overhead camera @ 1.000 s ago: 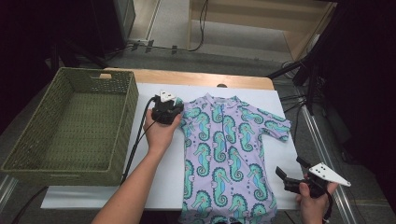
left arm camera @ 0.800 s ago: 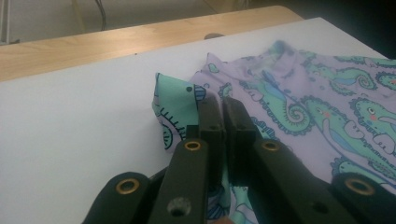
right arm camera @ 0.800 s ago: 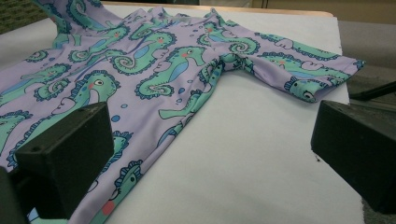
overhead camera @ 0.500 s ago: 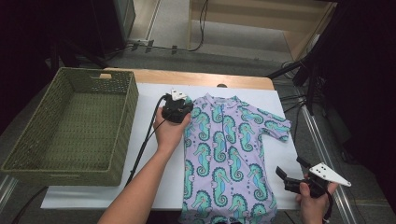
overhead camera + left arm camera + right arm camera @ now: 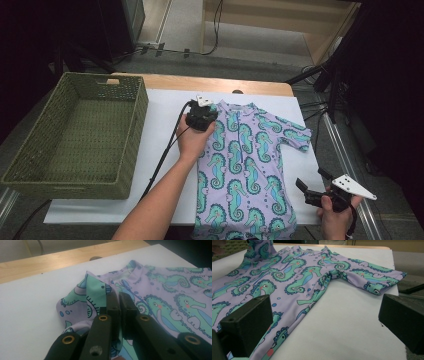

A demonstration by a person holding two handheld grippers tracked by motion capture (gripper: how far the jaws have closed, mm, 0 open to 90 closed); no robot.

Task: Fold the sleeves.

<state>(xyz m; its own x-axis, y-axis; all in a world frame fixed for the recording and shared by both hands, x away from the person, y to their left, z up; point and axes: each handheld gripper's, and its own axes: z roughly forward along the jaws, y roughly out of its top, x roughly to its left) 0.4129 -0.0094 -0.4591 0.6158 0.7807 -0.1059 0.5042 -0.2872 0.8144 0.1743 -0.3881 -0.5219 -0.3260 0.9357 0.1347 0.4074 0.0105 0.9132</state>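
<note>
A lilac child's shirt (image 5: 250,165) printed with teal seahorses lies flat on the white sheet (image 5: 160,125). My left gripper (image 5: 204,114) is over the shirt's upper left part, beside the collar. Its jaws are shut on the shirt's left sleeve (image 5: 95,290), which is lifted and folded in over the body. In the left gripper view the left gripper (image 5: 118,298) pinches that fabric between its pads. My right gripper (image 5: 311,180) hovers open off the shirt's lower right edge. The right gripper (image 5: 324,312) has only bare sheet and the shirt's hem between its jaws; the right sleeve (image 5: 372,277) lies spread out.
A green woven basket (image 5: 134,125) stands at the left, partly on the sheet. A wooden table edge (image 5: 200,82) runs behind the sheet. Cables and dark stands lie on the floor beyond and to the right.
My left gripper has moved right with the sleeve, from the shirt's left edge in over its chest. The right gripper has stayed put.
</note>
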